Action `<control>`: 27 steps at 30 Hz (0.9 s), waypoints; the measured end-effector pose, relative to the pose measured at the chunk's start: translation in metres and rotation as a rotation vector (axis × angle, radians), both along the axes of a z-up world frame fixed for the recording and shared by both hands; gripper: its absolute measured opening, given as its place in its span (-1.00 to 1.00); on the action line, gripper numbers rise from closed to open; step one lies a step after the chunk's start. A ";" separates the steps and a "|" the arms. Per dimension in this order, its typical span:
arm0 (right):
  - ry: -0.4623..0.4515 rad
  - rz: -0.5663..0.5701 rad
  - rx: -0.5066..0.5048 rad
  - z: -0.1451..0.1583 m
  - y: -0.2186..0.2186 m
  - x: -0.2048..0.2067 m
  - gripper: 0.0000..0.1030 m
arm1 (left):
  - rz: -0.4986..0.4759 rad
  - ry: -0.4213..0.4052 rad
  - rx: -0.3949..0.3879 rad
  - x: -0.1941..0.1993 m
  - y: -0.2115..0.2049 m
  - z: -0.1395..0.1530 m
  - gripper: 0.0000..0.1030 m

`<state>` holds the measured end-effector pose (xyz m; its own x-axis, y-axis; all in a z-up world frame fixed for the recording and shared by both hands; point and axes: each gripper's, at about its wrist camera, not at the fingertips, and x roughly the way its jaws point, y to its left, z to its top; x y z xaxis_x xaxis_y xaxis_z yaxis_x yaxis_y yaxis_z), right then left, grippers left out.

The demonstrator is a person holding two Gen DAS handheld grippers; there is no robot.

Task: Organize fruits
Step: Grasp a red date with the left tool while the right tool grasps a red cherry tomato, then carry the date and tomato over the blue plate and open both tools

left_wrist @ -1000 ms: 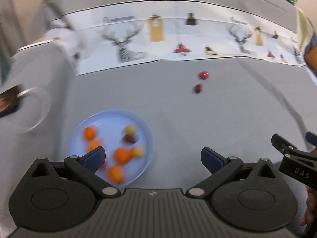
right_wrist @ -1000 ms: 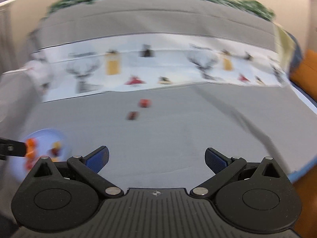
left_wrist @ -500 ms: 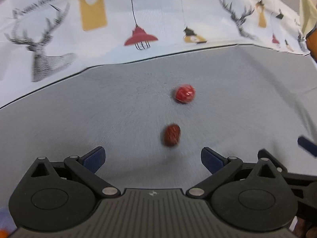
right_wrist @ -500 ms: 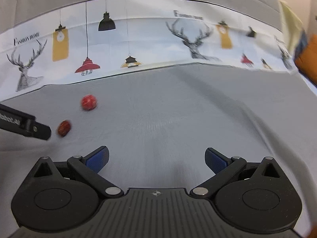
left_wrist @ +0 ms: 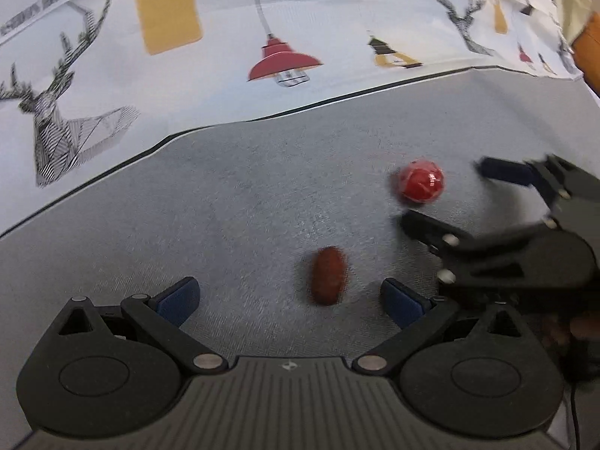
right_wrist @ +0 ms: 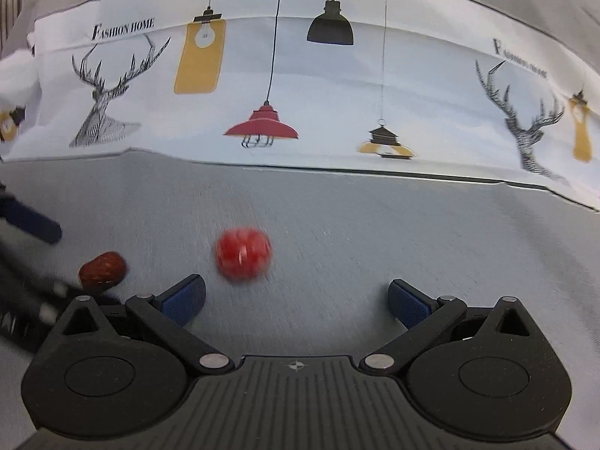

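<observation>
Fruits left on the grey cloth [left_wrist: 243, 202] are two: a dark red date [left_wrist: 329, 280] and a round red fruit [left_wrist: 420, 181]. One second ago both cameras were far away, showing the blue plate with orange and yellow fruits; now the plate is out of view and both grippers are close to these two pieces. The left gripper [left_wrist: 288, 298] has its jaws wide apart, though they have just been closing a little, and the date lies between the fingers, nearer to the right finger, with no pad touching it. The right gripper [right_wrist: 296, 298] is also wide open, and the red fruit sits just ahead of its fingers, nearer to the left finger and not yet between them. In the left view the right gripper [left_wrist: 450, 202] stands around the red fruit, one finger beyond it and one before it. The date lies just outside the right gripper's left finger. I judge that each hand has chosen its own fruit and is now in position for a grasp: the left needs only to close, the right should go a little forward first. The grippers are very near each other, so they could collide.
</observation>
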<state>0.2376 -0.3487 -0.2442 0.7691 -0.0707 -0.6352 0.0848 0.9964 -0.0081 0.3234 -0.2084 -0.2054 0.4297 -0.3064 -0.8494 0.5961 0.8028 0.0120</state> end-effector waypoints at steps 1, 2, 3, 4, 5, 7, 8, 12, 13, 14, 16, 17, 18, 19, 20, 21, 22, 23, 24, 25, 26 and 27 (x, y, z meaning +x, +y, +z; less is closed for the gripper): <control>-0.001 0.002 0.006 0.001 0.000 0.004 0.94 | -0.014 -0.010 -0.009 -0.001 -0.002 0.001 0.83; -0.008 0.007 0.006 0.001 0.000 0.005 0.86 | -0.036 -0.022 -0.019 -0.004 -0.004 0.003 0.66; -0.020 0.015 0.005 0.002 0.001 0.005 0.71 | -0.067 -0.031 -0.026 -0.006 -0.008 0.006 0.49; -0.024 0.021 0.001 0.004 0.003 0.006 0.62 | -0.088 -0.032 -0.031 -0.009 -0.010 0.007 0.37; -0.025 0.023 0.000 0.005 0.003 0.006 0.53 | -0.106 -0.034 -0.038 -0.010 -0.012 0.008 0.12; -0.042 0.040 -0.006 0.007 0.006 0.007 -0.07 | -0.108 -0.026 -0.055 -0.011 -0.012 0.009 -0.47; -0.046 0.058 -0.008 0.008 0.009 0.007 -0.39 | -0.100 -0.013 -0.063 -0.011 -0.011 0.010 -0.46; -0.001 0.023 0.011 0.019 0.011 0.003 -0.41 | -0.069 -0.013 -0.075 -0.021 0.002 0.022 -0.47; 0.002 -0.008 0.018 0.023 0.010 -0.004 -0.41 | -0.063 -0.022 -0.073 -0.027 0.008 0.028 -0.47; 0.002 -0.041 0.026 0.029 0.008 -0.013 -0.41 | -0.052 -0.024 -0.076 -0.033 0.014 0.035 -0.47; -0.013 -0.087 0.049 0.043 0.006 -0.035 -0.40 | -0.023 -0.031 -0.081 -0.050 0.027 0.054 -0.47; -0.029 -0.109 0.066 0.054 0.007 -0.051 -0.40 | -0.012 -0.038 -0.087 -0.063 0.036 0.065 -0.47; -0.043 -0.121 0.077 0.063 0.009 -0.064 -0.40 | 0.000 -0.040 -0.097 -0.076 0.045 0.076 -0.47; -0.060 -0.132 0.085 0.076 0.013 -0.080 -0.40 | 0.013 -0.036 -0.103 -0.090 0.055 0.087 -0.47; -0.076 -0.137 0.085 0.087 0.018 -0.095 -0.40 | 0.026 -0.034 -0.104 -0.106 0.065 0.098 -0.47; -0.096 -0.135 0.084 0.100 0.025 -0.113 -0.40 | 0.042 -0.033 -0.103 -0.121 0.075 0.109 -0.47; -0.116 -0.130 0.086 0.113 0.033 -0.130 -0.40 | 0.053 -0.030 -0.098 -0.137 0.085 0.119 -0.47; -0.131 -0.122 0.091 0.124 0.041 -0.145 -0.40 | 0.065 -0.033 -0.090 -0.153 0.096 0.130 -0.47; -0.143 -0.109 0.101 0.136 0.050 -0.162 -0.40 | 0.083 -0.038 -0.082 -0.169 0.108 0.140 -0.47; -0.148 -0.091 0.115 0.147 0.060 -0.177 -0.40 | 0.102 -0.034 -0.074 -0.184 0.119 0.148 -0.47; -0.152 -0.068 0.131 0.157 0.072 -0.194 -0.40 | 0.122 -0.026 -0.067 -0.199 0.132 0.156 -0.47; -0.156 -0.040 0.142 0.167 0.084 -0.210 -0.40 | 0.142 -0.023 -0.057 -0.215 0.145 0.164 -0.47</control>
